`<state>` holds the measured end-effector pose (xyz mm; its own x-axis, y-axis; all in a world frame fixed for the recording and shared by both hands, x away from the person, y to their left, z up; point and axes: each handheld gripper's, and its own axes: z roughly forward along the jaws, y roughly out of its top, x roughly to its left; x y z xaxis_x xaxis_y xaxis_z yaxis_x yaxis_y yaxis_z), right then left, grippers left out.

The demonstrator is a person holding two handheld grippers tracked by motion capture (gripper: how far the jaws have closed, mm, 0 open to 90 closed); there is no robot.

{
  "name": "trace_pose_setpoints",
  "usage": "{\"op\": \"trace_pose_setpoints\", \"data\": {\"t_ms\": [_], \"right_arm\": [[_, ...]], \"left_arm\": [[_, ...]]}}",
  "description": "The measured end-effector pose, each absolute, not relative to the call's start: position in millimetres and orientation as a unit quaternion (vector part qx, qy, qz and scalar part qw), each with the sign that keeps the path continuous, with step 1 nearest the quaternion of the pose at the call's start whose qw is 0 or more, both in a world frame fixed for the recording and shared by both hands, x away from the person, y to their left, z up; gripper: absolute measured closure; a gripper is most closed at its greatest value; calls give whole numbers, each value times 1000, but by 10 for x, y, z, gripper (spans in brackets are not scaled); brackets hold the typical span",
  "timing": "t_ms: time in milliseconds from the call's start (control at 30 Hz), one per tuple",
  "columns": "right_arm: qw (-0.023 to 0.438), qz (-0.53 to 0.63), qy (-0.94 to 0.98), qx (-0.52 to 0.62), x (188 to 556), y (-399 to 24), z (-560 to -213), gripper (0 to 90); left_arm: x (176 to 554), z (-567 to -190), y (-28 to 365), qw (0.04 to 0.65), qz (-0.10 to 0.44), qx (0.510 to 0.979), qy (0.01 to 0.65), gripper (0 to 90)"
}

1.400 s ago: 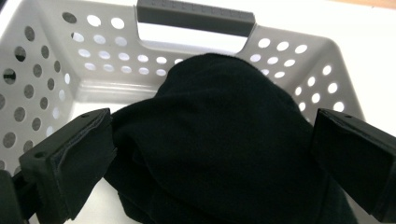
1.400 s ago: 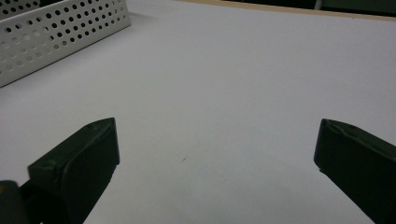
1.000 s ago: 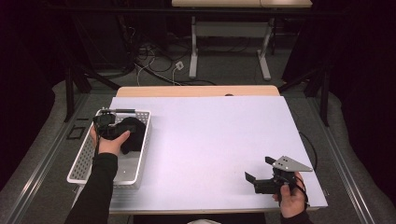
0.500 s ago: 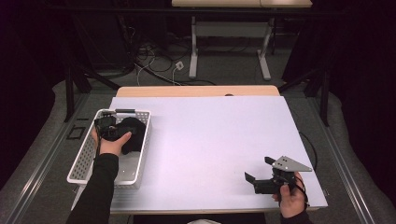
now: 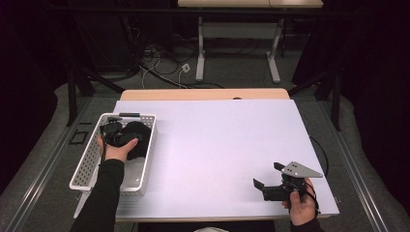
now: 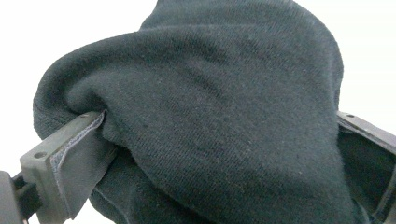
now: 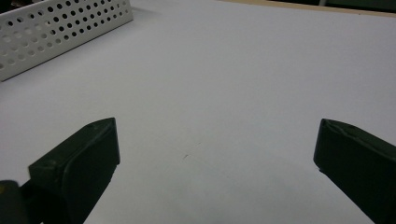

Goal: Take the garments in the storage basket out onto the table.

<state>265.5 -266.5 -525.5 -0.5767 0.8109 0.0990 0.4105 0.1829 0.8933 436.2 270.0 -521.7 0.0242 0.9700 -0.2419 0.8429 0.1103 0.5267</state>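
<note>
Still, left gripper (image 5: 115,137) clamping black cloth (image 6: 224,116) in basket (image 5: 84,166), unmoved, right gripper (image 5: 267,186) jaws wide.

- One black cloth (image 5: 137,139) is counted.
- One white basket (image 5: 89,162) is counted.
- One bench (image 5: 212,145) is seen.
- Two hand-held grippers are counted: left (image 5: 112,130), right (image 5: 268,178).

Evenly lit from above on the pale surface (image 5: 212,145), dark and murky all around it. Faint soft shadow just under the right hand-held gripper (image 5: 270,186). Blown-out white behind the black cloth (image 6: 219,121) in the left gripper view, weave sharp, near jaw edges soft. Slightly grainy, mildly blurred high view.
</note>
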Motion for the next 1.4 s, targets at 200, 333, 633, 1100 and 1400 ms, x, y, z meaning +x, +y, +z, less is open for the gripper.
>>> {"op": "trace_pose_setpoints", "data": {"t_ms": [200,333,633,1100,1400], "right_arm": [[205,488,742,411,2657,-2666,-5256,0],[204,487,743,412,2657,-2665,-5257,0],[202,486,744,411,2662,-2665,-5262,3],[202,482,747,411,2668,-2668,-5267,8],[202,479,749,411,2671,-2667,-5271,16]], "left_arm": [[4368,-5240,2684,278,106,660,690,3],[4366,-5240,2675,277,104,661,690,34],[4366,-5256,2673,282,91,659,692,133],[4371,-5282,2668,282,84,665,686,202],[4359,-5263,2677,282,87,674,677,336]]}}
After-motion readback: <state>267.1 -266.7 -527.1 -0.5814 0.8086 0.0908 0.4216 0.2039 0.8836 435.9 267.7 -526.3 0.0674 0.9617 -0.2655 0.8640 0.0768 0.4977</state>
